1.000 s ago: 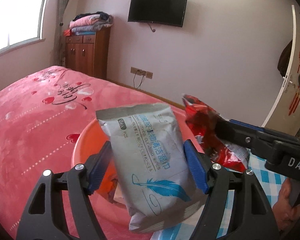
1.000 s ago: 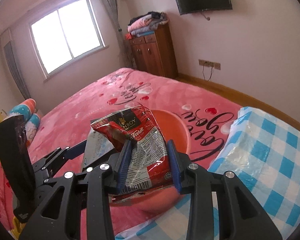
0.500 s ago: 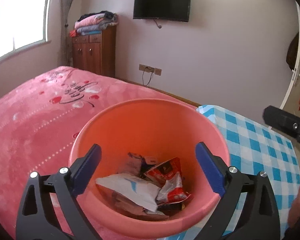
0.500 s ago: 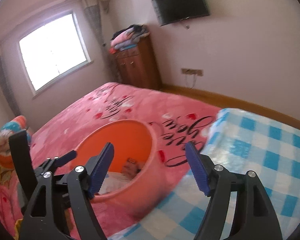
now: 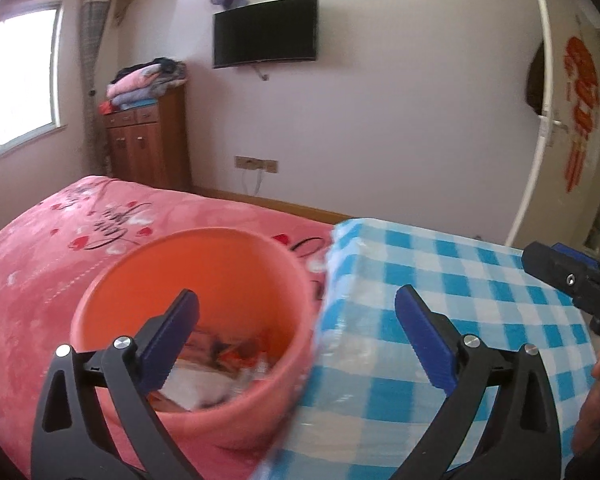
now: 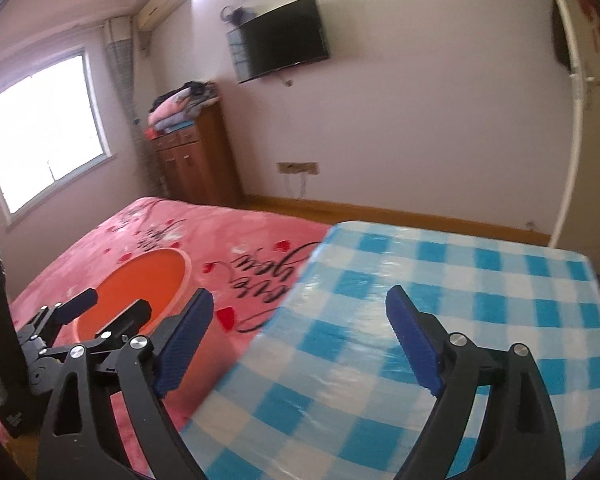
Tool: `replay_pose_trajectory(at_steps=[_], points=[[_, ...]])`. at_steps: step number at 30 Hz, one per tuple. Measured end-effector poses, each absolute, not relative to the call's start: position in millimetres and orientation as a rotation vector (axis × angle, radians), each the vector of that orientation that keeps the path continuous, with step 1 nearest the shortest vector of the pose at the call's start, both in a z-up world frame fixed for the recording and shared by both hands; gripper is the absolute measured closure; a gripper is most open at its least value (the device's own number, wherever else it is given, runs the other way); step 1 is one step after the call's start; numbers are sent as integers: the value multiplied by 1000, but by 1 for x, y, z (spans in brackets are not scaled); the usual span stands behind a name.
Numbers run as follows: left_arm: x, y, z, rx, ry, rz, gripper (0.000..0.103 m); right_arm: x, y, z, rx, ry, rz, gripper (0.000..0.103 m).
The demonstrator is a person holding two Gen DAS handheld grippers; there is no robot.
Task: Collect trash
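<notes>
An orange basin (image 5: 236,272) stands on the pink bedspread (image 5: 40,256), with a white wipes pack and red wrappers (image 5: 224,364) lying blurred in its bottom. My left gripper (image 5: 296,338) hovers over the basin's right rim, its jaws still opening, nothing between them. In the right wrist view the basin (image 6: 140,284) lies to the left, half hidden behind my left gripper (image 6: 88,308). My right gripper (image 6: 300,338) is over the blue checked cloth (image 6: 460,300), its jaws opening and empty.
The blue-and-white checked, plastic-covered surface (image 5: 460,300) butts against the bed on the right. A wooden cabinet (image 5: 152,140) with folded clothes, a wall television (image 5: 264,32) and a white door (image 5: 540,112) stand behind. A person's hand (image 5: 596,412) shows at the right edge.
Both grippers let go of their packs, the wipes pack and the red wrapper, which now lie in the basin. Both have opened wide and swung right, toward the checked cloth.
</notes>
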State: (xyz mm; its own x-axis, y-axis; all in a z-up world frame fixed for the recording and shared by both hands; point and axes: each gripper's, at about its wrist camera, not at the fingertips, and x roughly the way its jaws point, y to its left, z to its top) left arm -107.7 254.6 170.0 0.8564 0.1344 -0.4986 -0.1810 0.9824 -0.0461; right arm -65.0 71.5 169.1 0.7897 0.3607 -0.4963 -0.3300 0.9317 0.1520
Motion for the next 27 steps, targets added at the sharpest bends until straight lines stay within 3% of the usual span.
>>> replay_pose_trajectory(at_steps=[27], points=[[-119, 120, 152, -42, 525, -81, 4, -149, -70, 136, 86, 507, 3, 15]])
